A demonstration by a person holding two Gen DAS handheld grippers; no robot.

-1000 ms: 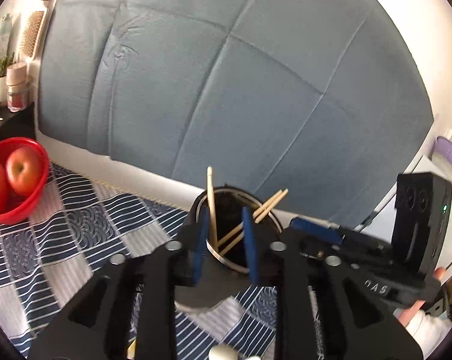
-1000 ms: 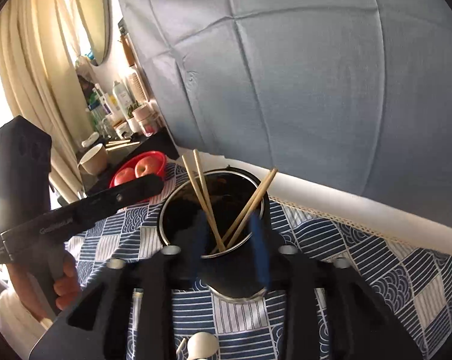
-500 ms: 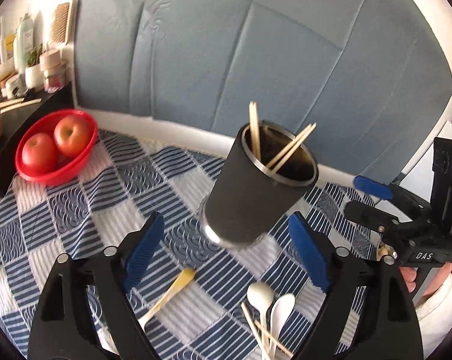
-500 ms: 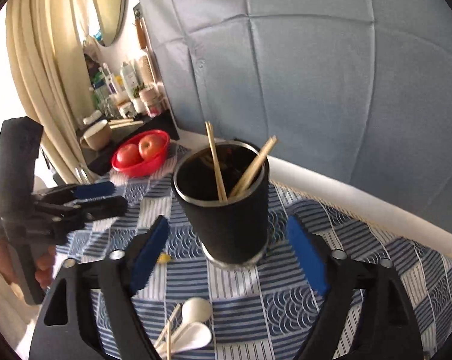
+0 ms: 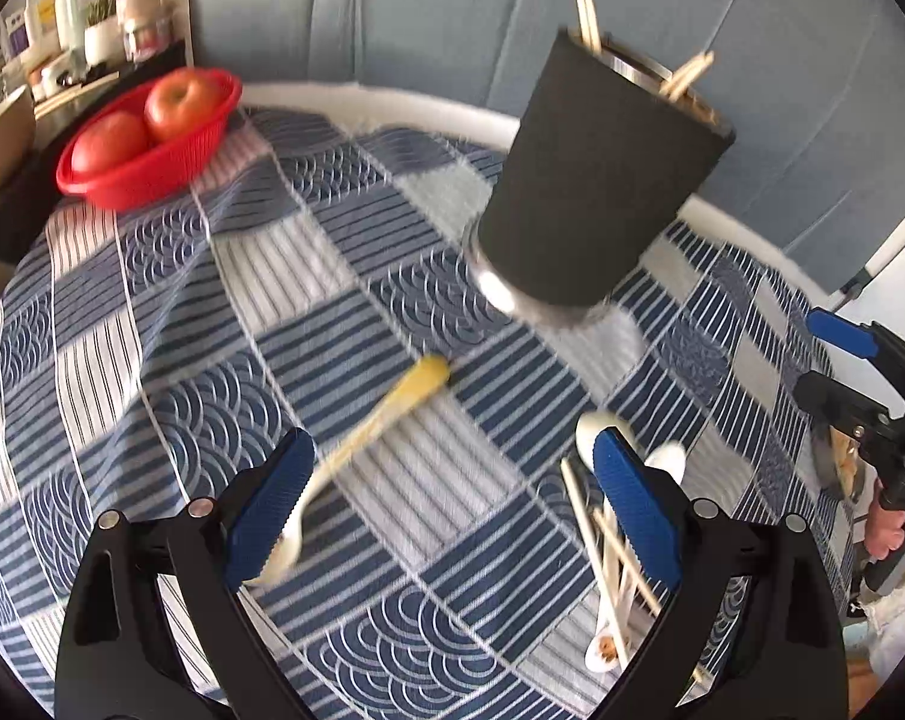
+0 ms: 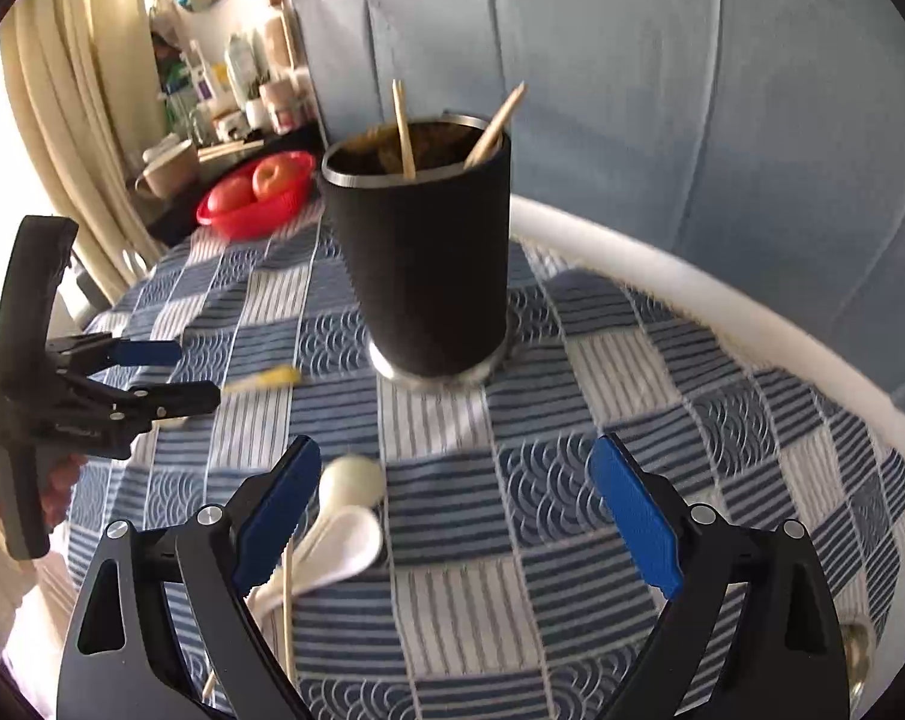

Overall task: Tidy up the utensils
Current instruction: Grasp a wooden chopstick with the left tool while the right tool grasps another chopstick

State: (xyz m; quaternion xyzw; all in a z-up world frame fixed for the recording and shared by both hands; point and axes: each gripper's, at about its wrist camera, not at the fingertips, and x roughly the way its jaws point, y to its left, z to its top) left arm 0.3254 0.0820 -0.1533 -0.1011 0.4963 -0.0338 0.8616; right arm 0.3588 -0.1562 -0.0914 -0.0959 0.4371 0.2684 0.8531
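Blue-and-white patchwork cloth covers the table, and a black holder with a metal rim stands upright on it as the landmark, wooden chopsticks leaning inside. Left of the holder and further back sits a red basket holding two apples. The left gripper hangs in front of the holder, its jaws having just been opening and now spread wide with nothing between them; a yellow-handled spoon lies on the cloth between it and the holder. The right gripper also hangs in front of the holder, jaws having just been opening, spread and empty. White spoons and loose chopsticks lie in front of the holder, near the left finger of the right gripper.
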